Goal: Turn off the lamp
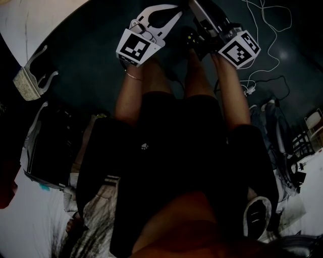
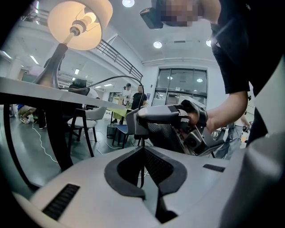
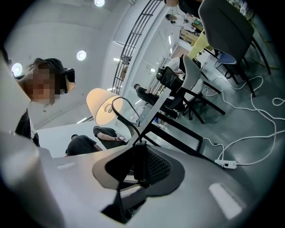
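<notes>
The lamp (image 2: 80, 24) stands on the white table (image 2: 44, 91), its shade glowing and its bulb lit; it also shows as a bright lamp shade (image 3: 103, 109) in the right gripper view. Its thin black cord (image 2: 143, 167) hangs below the table edge. My left gripper (image 2: 143, 149) is shut on that cord, fingertips meeting around it. Just beyond it, my right gripper (image 3: 136, 144) holds the cord's black inline switch (image 3: 139, 160) between its pads. In the head view both grippers sit close together in front of the person's knees, the left gripper (image 1: 176, 11) beside the right one's marker cube (image 1: 239, 49).
A white power strip (image 3: 224, 164) and loose white cables (image 1: 267, 55) lie on the dark floor. Chairs (image 2: 82, 120) stand under and behind the table. A grey chair (image 3: 231, 31) is further off. People sit in the background.
</notes>
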Tool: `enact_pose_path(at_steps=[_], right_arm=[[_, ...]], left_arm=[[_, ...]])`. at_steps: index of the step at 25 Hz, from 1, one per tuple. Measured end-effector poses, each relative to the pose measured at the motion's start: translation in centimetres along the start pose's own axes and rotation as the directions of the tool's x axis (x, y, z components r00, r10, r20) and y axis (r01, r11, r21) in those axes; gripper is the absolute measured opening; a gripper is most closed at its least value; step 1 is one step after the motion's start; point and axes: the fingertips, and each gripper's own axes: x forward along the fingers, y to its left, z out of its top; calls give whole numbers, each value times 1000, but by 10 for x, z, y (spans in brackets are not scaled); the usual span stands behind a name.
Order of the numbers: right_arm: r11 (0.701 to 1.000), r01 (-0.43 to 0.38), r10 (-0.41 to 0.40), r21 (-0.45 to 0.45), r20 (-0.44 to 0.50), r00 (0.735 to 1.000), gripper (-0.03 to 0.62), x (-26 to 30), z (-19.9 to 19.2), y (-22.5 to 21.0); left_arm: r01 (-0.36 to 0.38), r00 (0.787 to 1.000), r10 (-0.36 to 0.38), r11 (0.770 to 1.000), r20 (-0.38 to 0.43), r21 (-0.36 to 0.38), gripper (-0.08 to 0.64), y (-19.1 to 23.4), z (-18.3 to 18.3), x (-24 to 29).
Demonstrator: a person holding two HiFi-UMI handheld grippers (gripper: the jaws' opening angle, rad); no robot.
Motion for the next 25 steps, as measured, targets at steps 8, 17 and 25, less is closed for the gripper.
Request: enact_pose_path(at_steps=[8,17,25], right_arm=[[1000,2,-2,12,4,1000,72,-1,0,-1],[1000,-3,3,24,8,1000,69,0,0,-1],[1000,-1,1,28,6,1000,66,0,0,-2]], left_arm=[[-8,1000,8,1000,1,-9,12,0,-2,1],[3,1000,-3,1000,0,-18,12,-1,-1,1],[-8,1000,8,1000,-4,0,12,1,-3,1]])
